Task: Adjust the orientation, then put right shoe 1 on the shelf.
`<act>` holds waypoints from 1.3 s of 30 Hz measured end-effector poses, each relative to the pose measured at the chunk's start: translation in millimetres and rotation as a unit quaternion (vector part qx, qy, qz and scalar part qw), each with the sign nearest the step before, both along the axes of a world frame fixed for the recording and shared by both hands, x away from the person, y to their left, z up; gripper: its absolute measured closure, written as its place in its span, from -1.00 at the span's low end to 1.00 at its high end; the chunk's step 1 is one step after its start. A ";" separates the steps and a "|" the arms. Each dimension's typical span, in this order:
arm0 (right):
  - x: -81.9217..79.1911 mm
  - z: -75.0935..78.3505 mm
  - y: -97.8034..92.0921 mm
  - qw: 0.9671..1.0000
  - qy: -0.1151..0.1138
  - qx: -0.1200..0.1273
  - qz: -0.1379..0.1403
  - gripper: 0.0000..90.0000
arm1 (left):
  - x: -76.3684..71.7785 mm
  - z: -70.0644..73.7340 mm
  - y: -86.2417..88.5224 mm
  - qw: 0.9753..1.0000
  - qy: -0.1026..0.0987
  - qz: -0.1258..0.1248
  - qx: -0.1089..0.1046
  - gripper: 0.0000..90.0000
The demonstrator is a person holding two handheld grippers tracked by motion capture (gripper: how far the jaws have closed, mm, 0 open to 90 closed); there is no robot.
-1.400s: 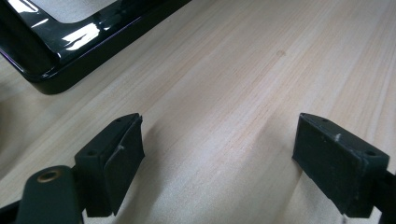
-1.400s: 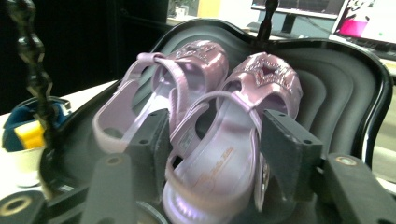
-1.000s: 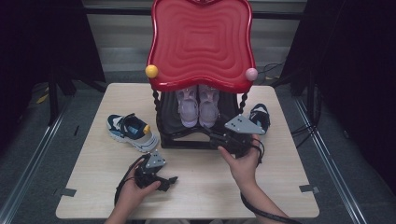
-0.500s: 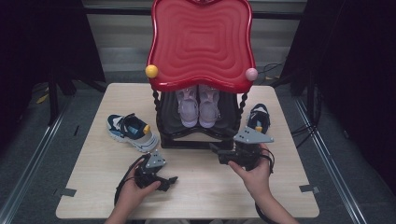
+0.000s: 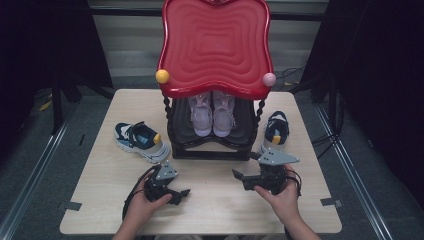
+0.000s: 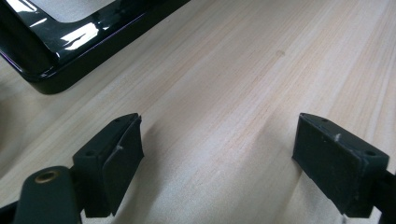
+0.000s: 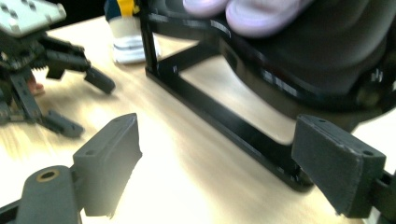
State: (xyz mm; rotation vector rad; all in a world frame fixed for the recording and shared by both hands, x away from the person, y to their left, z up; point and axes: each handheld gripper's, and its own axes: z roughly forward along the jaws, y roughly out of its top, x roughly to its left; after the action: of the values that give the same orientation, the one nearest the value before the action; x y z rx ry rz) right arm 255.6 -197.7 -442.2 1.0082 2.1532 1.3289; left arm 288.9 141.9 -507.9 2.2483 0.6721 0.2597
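Plainly, pink shoes [image 5: 212,112], black rack [image 5: 210,150], no legible writing

Both grippers — left [image 5: 184,192], right [image 5: 239,176] — hand-held, jaws apart.

Bare table [image 5: 215,200] btwn tools; rack [image 5: 212,145] blocks fwd.

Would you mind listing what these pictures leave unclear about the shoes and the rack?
- Pink shoes: heels hidden under the red top in the high view; cut off by the top edge in the right gripper view.
- Rack: one base corner inside the left gripper view's frame.
- Right sneaker: details too small.
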 end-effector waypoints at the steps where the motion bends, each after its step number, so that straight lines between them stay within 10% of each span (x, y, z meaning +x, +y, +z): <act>1: -0.7 -3.5 -2.8 1.000 0.003 -0.001 0.000 -0.68 | 0.0 0.0 0.0 1.000 0.000 0.000 0.000 -0.66; 14: -11.1 -43.1 -34.4 0.998 0.065 -0.004 0.026 -0.70 | -0.3 -0.2 -0.1 1.000 -0.001 0.001 -0.001 -0.66; 25: -10.7 -66.7 -38.8 0.992 0.107 -0.057 0.037 -0.70 | -0.3 0.0 0.2 1.000 -0.001 0.000 0.001 -0.66; 39: -11.5 -68.2 -34.5 0.989 0.104 -0.097 0.047 -0.74 | -0.6 -0.2 -0.1 1.000 0.000 0.002 -0.002 -0.67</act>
State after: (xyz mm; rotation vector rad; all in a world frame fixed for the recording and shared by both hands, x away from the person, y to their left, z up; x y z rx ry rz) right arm 244.1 -232.2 -510.4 1.0179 2.4577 1.0682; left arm 288.3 141.7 -508.2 2.2435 0.6764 0.2613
